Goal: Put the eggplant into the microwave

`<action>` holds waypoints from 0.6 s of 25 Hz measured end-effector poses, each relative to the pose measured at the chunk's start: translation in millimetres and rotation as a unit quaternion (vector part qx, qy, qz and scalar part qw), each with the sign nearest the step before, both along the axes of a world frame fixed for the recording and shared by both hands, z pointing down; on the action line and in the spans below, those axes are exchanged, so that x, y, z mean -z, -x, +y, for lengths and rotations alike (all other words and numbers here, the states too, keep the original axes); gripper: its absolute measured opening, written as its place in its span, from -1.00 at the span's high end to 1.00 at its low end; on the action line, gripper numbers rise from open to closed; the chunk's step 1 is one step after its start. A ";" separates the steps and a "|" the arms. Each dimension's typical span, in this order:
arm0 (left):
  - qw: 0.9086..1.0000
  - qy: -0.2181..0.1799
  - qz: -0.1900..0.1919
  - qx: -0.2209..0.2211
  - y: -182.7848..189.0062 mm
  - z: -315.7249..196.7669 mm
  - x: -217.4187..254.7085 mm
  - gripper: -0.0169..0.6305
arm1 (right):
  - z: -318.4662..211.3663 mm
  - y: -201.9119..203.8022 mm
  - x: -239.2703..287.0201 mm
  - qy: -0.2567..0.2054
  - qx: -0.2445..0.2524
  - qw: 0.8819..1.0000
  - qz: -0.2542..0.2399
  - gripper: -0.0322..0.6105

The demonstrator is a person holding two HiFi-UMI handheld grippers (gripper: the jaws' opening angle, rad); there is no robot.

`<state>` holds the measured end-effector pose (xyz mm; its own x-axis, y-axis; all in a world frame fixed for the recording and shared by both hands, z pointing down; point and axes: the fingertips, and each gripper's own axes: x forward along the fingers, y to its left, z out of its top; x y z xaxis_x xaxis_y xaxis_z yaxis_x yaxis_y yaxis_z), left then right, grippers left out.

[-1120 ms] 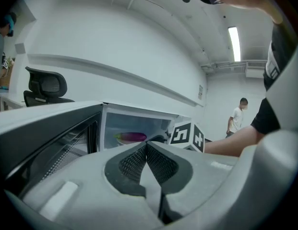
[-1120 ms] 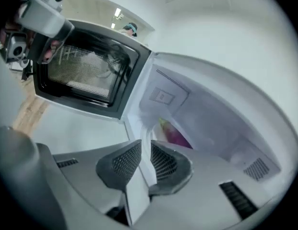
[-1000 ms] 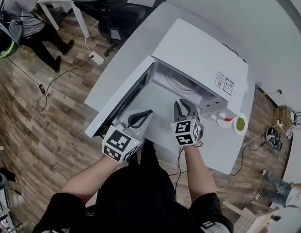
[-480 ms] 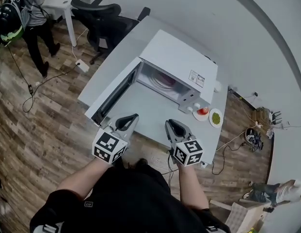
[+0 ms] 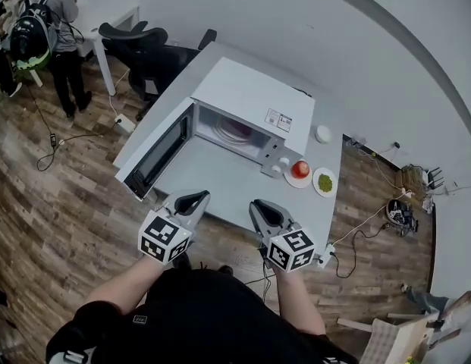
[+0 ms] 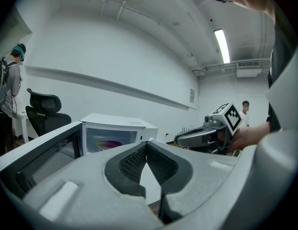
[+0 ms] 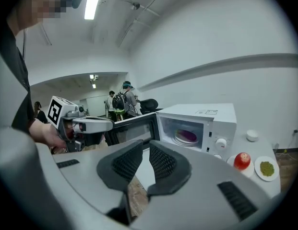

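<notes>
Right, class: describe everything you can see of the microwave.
The microwave is a white box, seemingly painted metal, upright on the white table. Its dark-windowed door is swung wide open on its left side. Inside, a purple item lies on a plate. Two round knobs sit on its right front panel, a label on top. Nothing else touches it.

Showing white on the microwave (image 5: 254,97), pale grey on the worktop (image 5: 220,179); glowing red on the round fruit (image 5: 300,170); running brown wood-grain across the floor (image 5: 61,211).
</notes>
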<state>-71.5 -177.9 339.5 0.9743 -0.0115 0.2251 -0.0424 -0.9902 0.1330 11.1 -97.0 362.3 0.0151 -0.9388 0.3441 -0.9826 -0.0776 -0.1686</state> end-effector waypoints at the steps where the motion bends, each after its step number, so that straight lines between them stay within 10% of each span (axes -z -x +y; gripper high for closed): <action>1: 1.000 -0.001 -0.001 0.001 -3.0 8.5 1.4 0.92 | 8.4 -2.3 1.9 -0.006 0.001 1.000 -0.006 0.73; 15: 1.000 -0.011 0.002 0.017 -42.9 119.3 37.6 0.92 | 100.1 -5.5 29.9 -0.091 0.071 0.990 -0.082 0.78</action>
